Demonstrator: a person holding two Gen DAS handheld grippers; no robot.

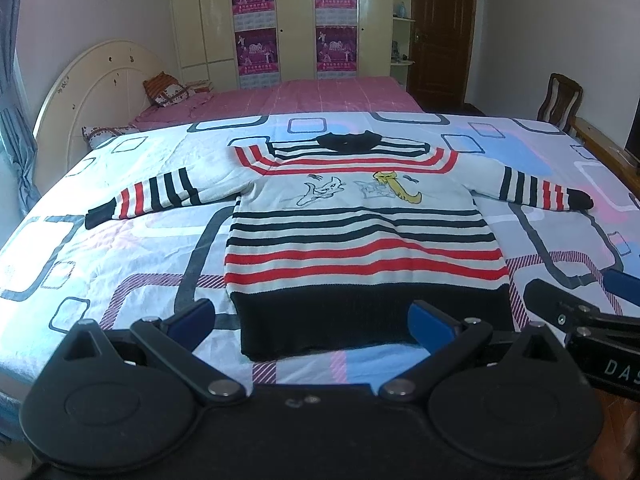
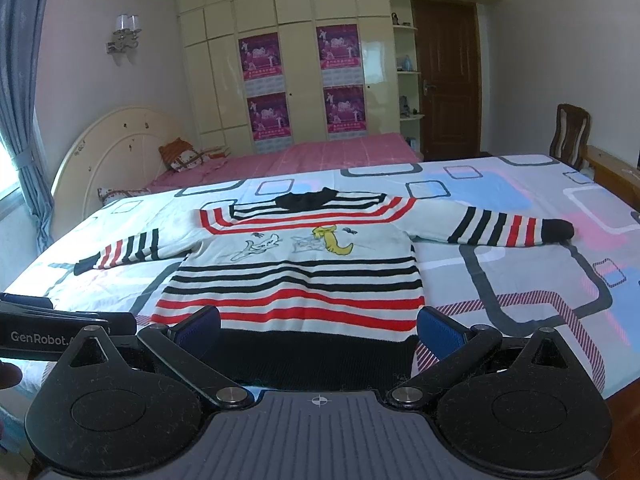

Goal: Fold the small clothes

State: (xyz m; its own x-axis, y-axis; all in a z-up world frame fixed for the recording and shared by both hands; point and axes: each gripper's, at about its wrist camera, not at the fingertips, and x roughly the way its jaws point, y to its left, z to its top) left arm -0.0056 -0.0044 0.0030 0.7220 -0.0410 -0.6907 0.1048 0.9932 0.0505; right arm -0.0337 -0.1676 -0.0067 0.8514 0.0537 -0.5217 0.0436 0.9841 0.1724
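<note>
Sweater: a small striped sweater lies flat on the bed, sleeves spread, black hem nearest the cameras.
Left tongs: spread wide, gripping nothing, just before the hem.
Right tongs: released, empty, over the hem's right part.
Surroundings: pink bed behind, cream headboard, wardrobe with posters, wooden chair at right.
Obstructions: only each tool's body edges into the other's view.

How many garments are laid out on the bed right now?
1: a striped sweater, spread flat on the patterned bedsheet with both sleeves out, just ahead of both grippers. Nothing visibly hidden beneath it.
</note>
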